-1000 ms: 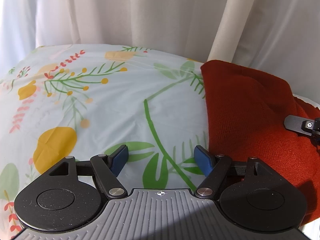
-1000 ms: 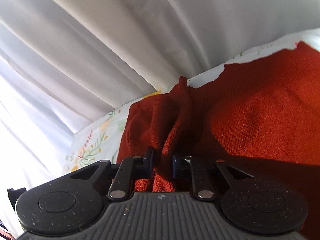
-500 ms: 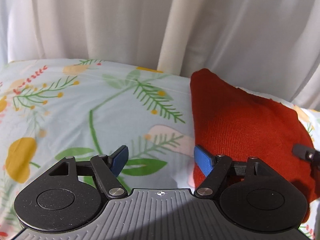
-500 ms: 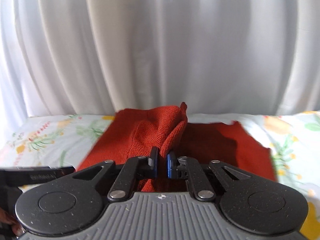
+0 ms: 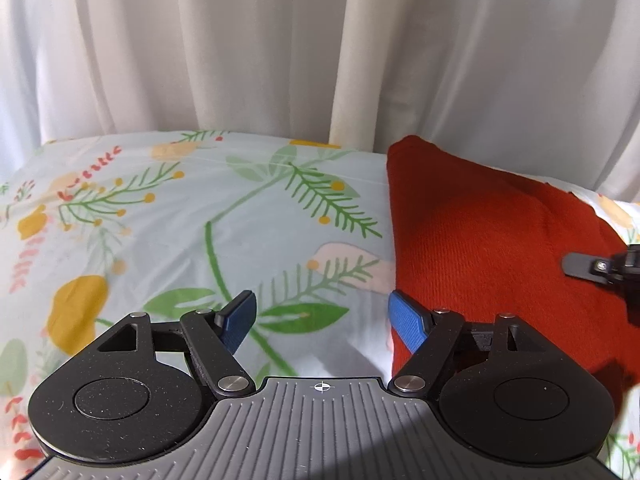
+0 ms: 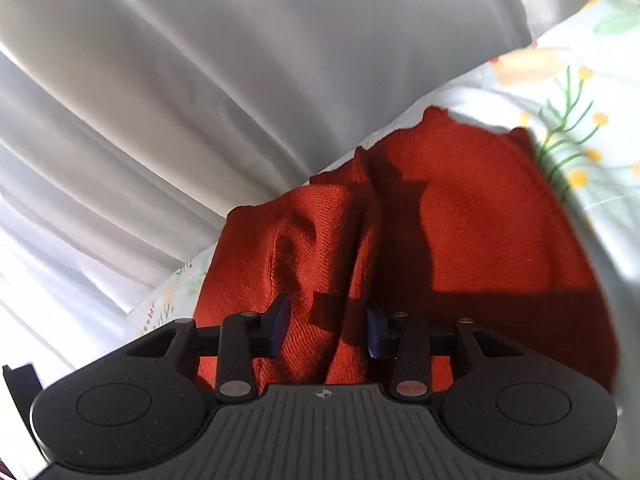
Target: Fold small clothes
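Note:
A red knitted garment lies on the floral sheet, at the right in the left wrist view. My left gripper is open and empty, low over the sheet, its right finger at the garment's left edge. In the right wrist view my right gripper is open, its blue pads apart on either side of a raised ridge of the garment, not pinching it. A part of the right gripper shows at the right edge of the left wrist view, over the garment.
White curtains hang behind the bed along its far edge. The floral sheet stretches out to the left of the garment. A dark object shows at the lower left edge of the right wrist view.
My right gripper has opened and let go of the pinched fold of the garment, which has dropped onto the cloth. The right camera has tilted. My left gripper has shifted slightly and stays open.

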`<state>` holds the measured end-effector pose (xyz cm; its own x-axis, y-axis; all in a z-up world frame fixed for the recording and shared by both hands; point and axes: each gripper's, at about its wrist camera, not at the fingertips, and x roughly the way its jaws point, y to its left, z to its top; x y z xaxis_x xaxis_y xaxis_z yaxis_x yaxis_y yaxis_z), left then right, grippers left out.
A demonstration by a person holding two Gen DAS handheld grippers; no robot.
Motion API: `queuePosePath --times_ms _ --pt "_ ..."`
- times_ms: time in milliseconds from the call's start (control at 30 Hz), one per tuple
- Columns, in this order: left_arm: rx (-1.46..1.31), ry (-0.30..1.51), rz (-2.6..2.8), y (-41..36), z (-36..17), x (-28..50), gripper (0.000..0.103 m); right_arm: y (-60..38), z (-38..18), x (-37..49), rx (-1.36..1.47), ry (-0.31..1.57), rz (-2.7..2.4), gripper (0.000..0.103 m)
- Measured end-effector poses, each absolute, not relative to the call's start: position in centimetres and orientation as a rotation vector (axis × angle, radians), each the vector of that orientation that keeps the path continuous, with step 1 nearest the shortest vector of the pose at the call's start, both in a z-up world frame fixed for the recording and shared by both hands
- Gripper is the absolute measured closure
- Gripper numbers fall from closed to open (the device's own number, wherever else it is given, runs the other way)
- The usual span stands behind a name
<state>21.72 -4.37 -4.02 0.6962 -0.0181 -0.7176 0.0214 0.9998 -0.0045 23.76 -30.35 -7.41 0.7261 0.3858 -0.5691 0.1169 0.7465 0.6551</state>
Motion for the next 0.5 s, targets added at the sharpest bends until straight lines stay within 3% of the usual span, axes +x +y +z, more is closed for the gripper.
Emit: queuePosePath --times_ms 33,67,233,500 --pt "-0.002 0.792 -0.044 -4.1 -3.7 20.7 0.022 -29.5 -7.1 24.1 0.668 0.759 0.148 0.07" --pt "-0.007 0.79 -0.063 -4.0 -3.5 19.7 0.021 -28.6 -6.5 24.4 0.573 0.761 0.124 0.092" --pt "0.071 0.782 -0.218 -6.0 -3.9 15.8 0.017 -26.0 -2.4 23.7 0.185 0.616 0.053 0.093" --pt "0.124 0.763 -0.227 -10.7 -6.1 17.3 0.016 -28.2 -0.8 23.7 0.186 0.592 -0.01 0.093"
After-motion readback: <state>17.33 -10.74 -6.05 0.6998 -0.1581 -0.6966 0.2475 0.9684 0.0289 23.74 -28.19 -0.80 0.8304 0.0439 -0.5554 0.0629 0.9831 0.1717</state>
